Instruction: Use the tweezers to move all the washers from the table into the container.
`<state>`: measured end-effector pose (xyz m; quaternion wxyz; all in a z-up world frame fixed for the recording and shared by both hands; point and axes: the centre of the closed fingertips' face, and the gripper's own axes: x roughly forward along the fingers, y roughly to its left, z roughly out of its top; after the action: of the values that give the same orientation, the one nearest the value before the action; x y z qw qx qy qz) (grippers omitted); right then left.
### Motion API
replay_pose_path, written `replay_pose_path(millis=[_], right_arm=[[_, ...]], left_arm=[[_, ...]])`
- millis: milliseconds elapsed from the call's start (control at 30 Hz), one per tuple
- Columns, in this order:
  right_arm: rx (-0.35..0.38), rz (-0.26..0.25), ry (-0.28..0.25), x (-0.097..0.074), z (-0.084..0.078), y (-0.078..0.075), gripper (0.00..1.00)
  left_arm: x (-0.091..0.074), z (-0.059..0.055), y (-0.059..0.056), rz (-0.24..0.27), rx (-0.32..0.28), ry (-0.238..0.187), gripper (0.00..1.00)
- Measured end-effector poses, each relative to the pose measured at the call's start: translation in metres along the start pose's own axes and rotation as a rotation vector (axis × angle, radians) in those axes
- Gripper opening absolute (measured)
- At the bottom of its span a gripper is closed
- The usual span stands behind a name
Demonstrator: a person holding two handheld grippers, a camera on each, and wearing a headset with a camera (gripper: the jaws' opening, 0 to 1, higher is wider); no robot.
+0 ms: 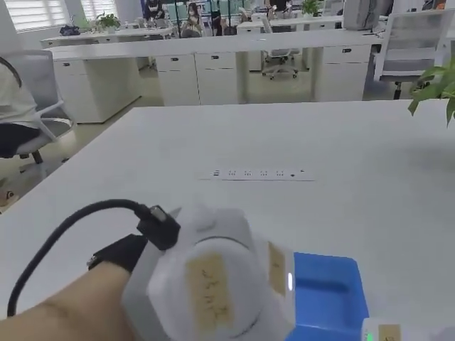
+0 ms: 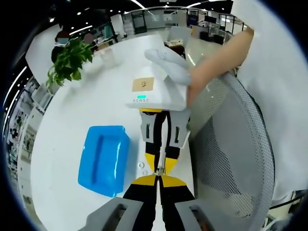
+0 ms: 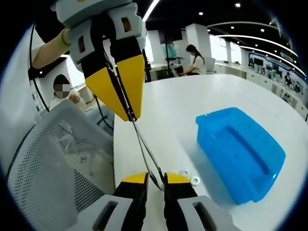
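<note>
White office tabletop (image 1: 284, 142). My left tool (image 3: 129, 115) is clamped on the tweezers (image 3: 143, 147), and my right tool (image 3: 155, 180) is closed narrowly about their other end. Two washers (image 3: 195, 180) lie just beside the blue container (image 3: 214, 144), which looks empty. I judge the transfer has not begun.

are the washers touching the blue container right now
Apart. The right gripper view shows both washers lying on the white table, with a strip of bare tabletop between them and the blue container.
</note>
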<state>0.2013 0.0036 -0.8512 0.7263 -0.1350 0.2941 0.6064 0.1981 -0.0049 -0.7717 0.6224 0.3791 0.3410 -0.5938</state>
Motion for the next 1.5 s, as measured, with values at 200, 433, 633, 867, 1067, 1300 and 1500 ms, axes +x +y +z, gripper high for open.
replay_pose_path(millis=[200, 433, 633, 867, 1067, 1300, 1500], right_arm=[[0.007, 0.013, -0.01, -0.003, 0.011, 0.0, 0.09], [-0.022, 0.028, -0.071, -0.013, 0.045, 0.006, 0.05], [-0.01, 0.044, -0.067, -0.012, 0.041, 0.006, 0.02], [-0.032, 0.013, -0.075, -0.011, 0.041, 0.008, 0.02], [-0.025, -0.024, -0.076, -0.012, 0.041, 0.003, 0.0], [0.007, -0.049, -0.086, -0.013, 0.041, -0.002, 0.0], [0.108, -0.049, -0.113, -0.018, 0.04, -0.009, 0.0]], left_arm=[[0.003, 0.002, 0.005, -0.045, -0.033, -0.001, 0.0], [0.006, 0.0, 0.004, -0.078, -0.067, 0.002, 0.0], [0.012, 0.0, 0.004, -0.041, -0.125, -0.073, 0.0], [-0.001, 0.002, 0.01, 0.08, -0.301, -0.236, 0.15], [-0.021, -0.01, 0.013, 0.277, -0.49, -0.415, 0.3], [-0.034, -0.028, 0.009, 0.462, -0.699, -0.586, 0.43], [-0.028, -0.043, 0.004, 0.551, -0.779, -0.606, 0.56]])
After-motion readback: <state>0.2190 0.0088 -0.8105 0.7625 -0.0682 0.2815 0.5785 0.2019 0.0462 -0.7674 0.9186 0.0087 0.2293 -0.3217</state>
